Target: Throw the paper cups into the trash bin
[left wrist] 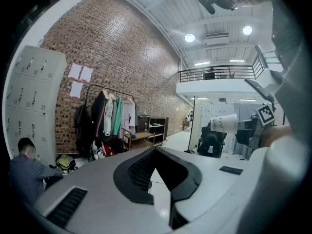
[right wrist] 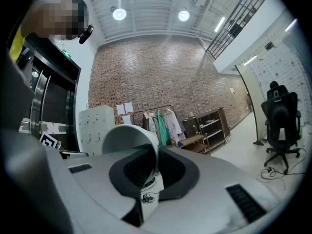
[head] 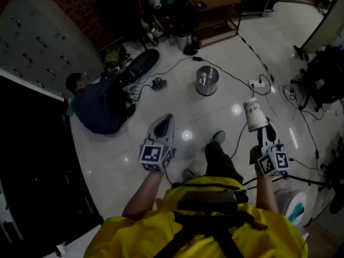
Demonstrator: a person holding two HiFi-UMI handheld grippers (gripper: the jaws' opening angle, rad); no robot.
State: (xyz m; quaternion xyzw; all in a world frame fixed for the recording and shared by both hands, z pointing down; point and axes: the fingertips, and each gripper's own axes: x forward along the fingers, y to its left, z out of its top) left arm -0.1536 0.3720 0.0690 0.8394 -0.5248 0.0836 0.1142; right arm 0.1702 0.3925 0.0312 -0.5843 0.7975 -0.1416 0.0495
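As it's held sideways, white paper cup [head: 255, 113]

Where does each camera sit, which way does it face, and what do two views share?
Head view: on the person's head, looking steeply down at floor and metal trash bin; shows yellow torso, forearms, left tongs, right tongs.
Left gripper view: on the left tongs, facing brick wall and clothes rack; jaws shut, empty.
Right gripper view: on the right tongs, facing the same wall; jaws clamp the paper cup.
Shared: head view and left gripper view both show the paper cup and seated person.
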